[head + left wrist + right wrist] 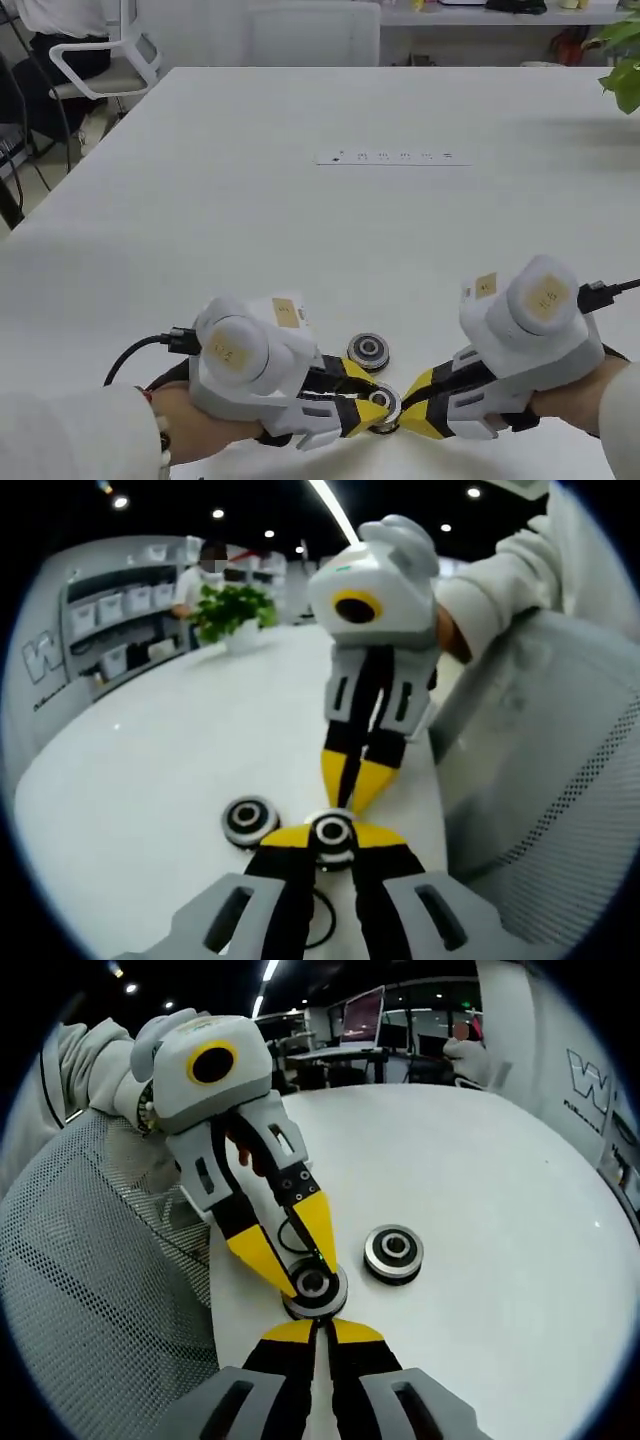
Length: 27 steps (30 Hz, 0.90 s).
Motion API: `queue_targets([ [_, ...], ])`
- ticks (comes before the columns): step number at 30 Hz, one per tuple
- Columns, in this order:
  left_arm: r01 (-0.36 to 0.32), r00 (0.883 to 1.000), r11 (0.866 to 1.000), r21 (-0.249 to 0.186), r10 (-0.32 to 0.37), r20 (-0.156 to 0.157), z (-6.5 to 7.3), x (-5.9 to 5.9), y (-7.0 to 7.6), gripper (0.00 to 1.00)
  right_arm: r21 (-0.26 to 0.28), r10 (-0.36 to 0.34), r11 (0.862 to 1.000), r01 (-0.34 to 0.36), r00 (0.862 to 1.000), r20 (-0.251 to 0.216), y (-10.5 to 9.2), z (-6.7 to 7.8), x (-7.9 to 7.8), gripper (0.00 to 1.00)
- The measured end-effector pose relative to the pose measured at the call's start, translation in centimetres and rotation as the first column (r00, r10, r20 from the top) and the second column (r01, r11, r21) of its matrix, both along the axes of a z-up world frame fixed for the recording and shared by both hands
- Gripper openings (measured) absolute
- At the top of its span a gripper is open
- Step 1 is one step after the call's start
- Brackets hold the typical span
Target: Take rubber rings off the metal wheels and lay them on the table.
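A small metal wheel (381,404) with a black rubber ring on its rim lies at the near edge of the white table (300,230). My left gripper (366,400) is shut on this wheel (332,832), one yellow tip on each side. Coming from the opposite side, my right gripper (403,398) has its tips pinched together at the wheel's rim (314,1286), on the black ring. A second ringed wheel (368,350) lies flat just beyond them, untouched. In the right gripper view the right gripper (320,1328) meets the left gripper (312,1276) over the held wheel.
A flush socket strip (392,157) sits mid-table. An office chair (105,55) stands at the far left corner, a plant (625,70) at the far right. A mesh chair back (100,1290) is close behind the table's near edge.
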<state>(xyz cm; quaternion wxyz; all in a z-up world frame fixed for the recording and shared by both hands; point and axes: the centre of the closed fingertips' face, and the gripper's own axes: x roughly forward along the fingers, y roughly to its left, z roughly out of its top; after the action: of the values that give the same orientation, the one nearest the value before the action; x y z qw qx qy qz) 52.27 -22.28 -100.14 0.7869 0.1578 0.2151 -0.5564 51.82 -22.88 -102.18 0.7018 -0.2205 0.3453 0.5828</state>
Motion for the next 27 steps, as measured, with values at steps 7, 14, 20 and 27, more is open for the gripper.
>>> queue_targets([
  [7,-0.002,1.000,1.000,0.000,0.002,0.002,0.0,0.0,0.0,0.14,-0.021,-0.003,1.000,0.003,1.000,0.012,0.0,-0.1,0.2,0.00],
  [14,-0.004,1.000,1.000,0.001,0.004,0.008,0.1,0.1,0.0,0.14,-0.006,-0.118,0.993,0.118,0.989,-0.092,-0.3,0.1,0.6,0.00],
  [20,-0.004,1.000,1.000,-0.002,0.004,0.008,0.1,0.1,0.1,0.14,0.032,-0.194,0.979,0.203,0.963,-0.188,-0.4,0.6,0.9,0.00],
  [27,-0.005,1.000,1.000,0.000,0.005,0.011,0.1,0.1,0.1,0.14,0.072,-0.249,0.957,0.280,0.925,-0.287,-0.2,1.2,1.0,0.00],
])
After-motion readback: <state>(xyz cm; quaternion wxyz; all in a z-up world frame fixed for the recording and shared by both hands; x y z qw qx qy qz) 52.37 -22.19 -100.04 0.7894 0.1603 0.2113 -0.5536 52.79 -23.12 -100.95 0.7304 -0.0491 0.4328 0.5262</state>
